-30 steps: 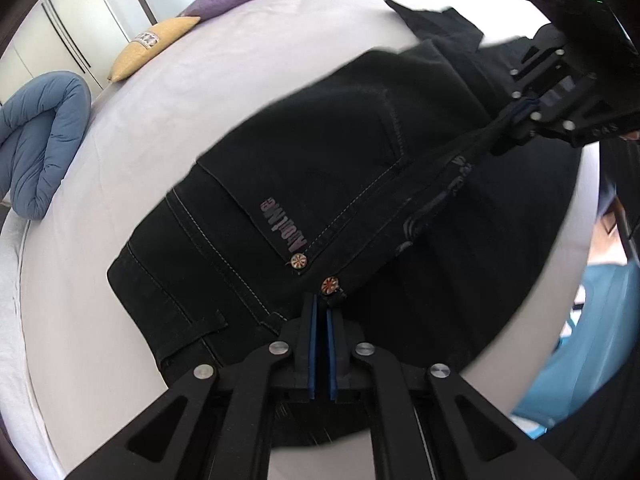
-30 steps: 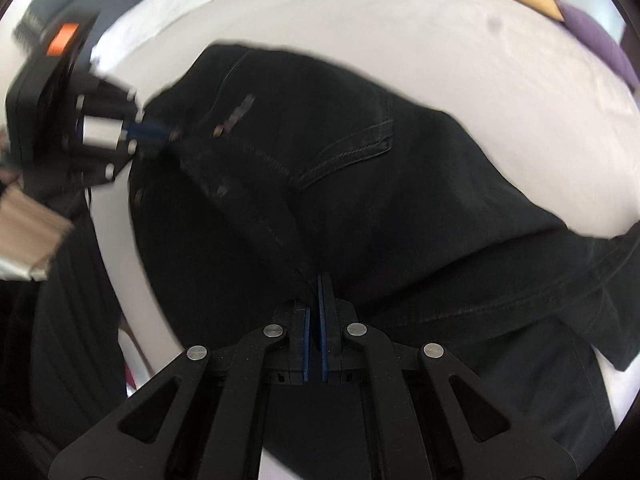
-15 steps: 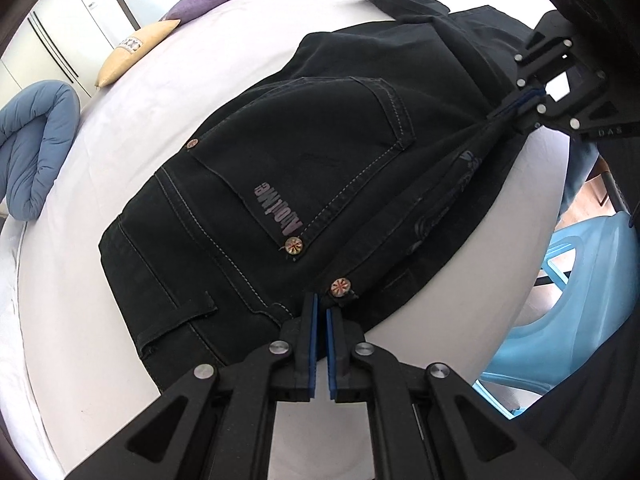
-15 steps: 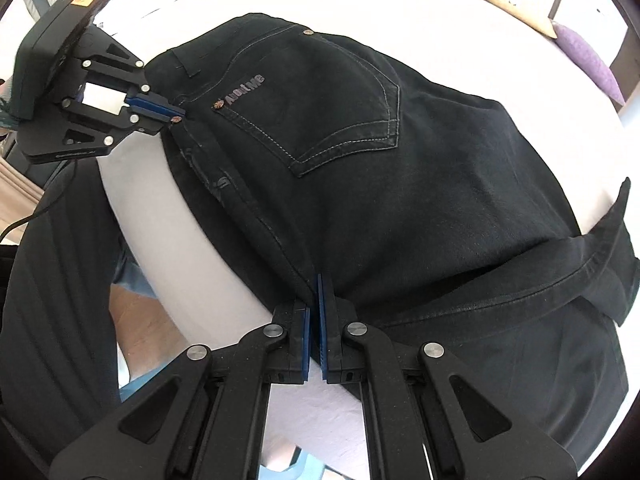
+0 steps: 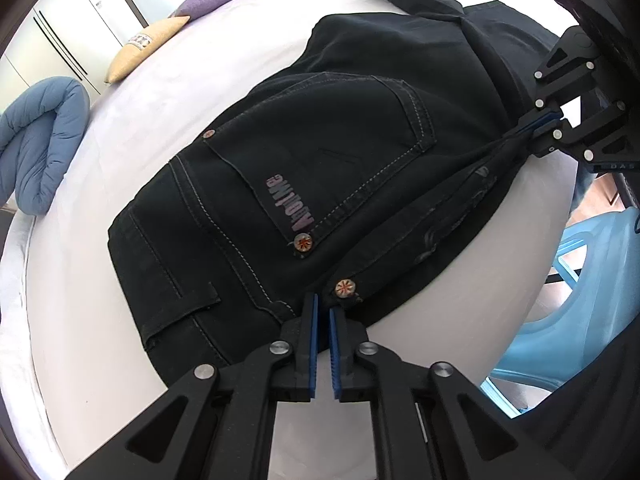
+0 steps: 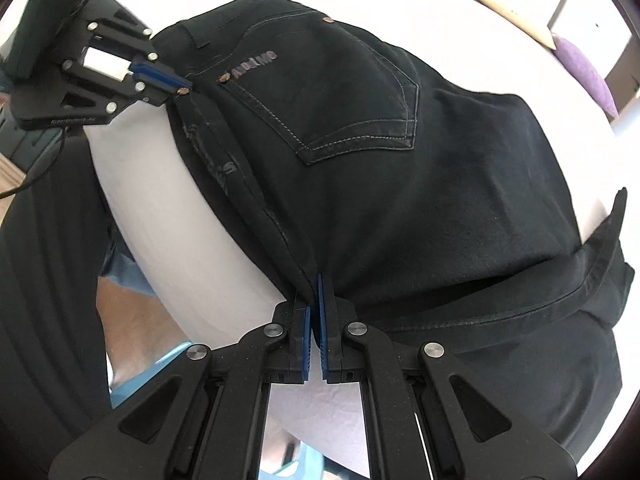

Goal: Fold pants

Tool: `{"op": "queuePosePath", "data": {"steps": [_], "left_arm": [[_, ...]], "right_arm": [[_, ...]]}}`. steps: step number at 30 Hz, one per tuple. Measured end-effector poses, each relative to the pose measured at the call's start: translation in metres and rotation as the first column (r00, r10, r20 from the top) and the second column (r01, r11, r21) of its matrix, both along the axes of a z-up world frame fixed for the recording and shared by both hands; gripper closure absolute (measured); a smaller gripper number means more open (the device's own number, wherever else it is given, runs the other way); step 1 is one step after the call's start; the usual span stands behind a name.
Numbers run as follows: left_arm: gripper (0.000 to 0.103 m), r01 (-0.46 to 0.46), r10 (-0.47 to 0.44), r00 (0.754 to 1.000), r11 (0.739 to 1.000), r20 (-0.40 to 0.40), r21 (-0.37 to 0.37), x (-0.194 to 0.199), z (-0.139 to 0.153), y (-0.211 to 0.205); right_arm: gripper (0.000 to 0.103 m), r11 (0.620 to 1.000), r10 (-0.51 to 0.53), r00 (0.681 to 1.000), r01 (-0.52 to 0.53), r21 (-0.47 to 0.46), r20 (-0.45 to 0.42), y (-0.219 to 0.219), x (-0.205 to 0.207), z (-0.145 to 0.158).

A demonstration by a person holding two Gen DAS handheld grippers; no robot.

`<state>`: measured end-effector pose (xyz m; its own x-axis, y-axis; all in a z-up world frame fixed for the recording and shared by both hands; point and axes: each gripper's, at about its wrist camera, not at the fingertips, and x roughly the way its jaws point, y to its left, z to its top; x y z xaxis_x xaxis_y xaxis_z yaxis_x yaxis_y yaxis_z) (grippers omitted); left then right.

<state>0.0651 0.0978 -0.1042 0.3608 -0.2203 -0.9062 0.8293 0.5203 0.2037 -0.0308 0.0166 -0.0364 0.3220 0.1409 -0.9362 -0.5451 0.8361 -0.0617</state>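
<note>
Your bed (image 5: 120,92) carries everything here: the black pants (image 5: 320,184) lie across its white sheet, back pocket up, already doubled along their length, with the near edge drawn out toward the bed's side and the legs trailing away. Heavy denim like this is limp but thick; it will drape and sag between two holds, yet it creases firmly along seams, so the waistband corner and the outer seam are your best places to pinch (the rivets mark stiff spots). Your left claw (image 5: 323,312) reaches in low, nearly level with the sheet, its blue pads close together and apparently clamped on the waistband edge just beside a copper rivet (image 5: 345,287). Your right claw (image 6: 314,292) is pressed tight on the folded seam farther down the leg, pointing across the fabric toward the other.
</note>
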Motion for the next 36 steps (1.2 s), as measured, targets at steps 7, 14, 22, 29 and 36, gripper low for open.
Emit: {"op": "queuePosePath", "data": {"steps": [7, 14, 22, 29, 36], "left_arm": [[0.068, -0.104, 0.105, 0.995, 0.992, 0.003, -0.065, -0.012, 0.046, 0.006], [0.047, -0.188, 0.203, 0.979, 0.949, 0.034, -0.254, -0.001, 0.095, -0.042], [0.051, -0.302, 0.286, 0.950, 0.945, -0.128, -0.127, 0.031, -0.012, -0.120], [0.053, -0.365, 0.343, 0.928, 0.914, -0.145, -0.176, 0.032, 0.004, -0.119], [0.053, -0.395, 0.356, 0.911, 0.898, -0.206, -0.192, 0.046, -0.003, -0.156]], "right_arm": [[0.100, 0.995, -0.066, 0.996, 0.061, 0.083, 0.054, -0.011, -0.009, -0.004], [0.099, 0.990, -0.104, 0.991, 0.095, 0.108, 0.080, -0.011, -0.012, -0.007], [0.088, 0.933, -0.204, 0.979, 0.190, 0.306, 0.017, -0.042, -0.018, -0.001], [0.024, 0.730, -0.494, 0.868, 0.440, 0.523, -0.040, -0.170, -0.016, 0.053], [0.024, 0.522, -0.712, 0.686, 0.659, 0.542, -0.149, -0.301, 0.084, 0.080]]}}
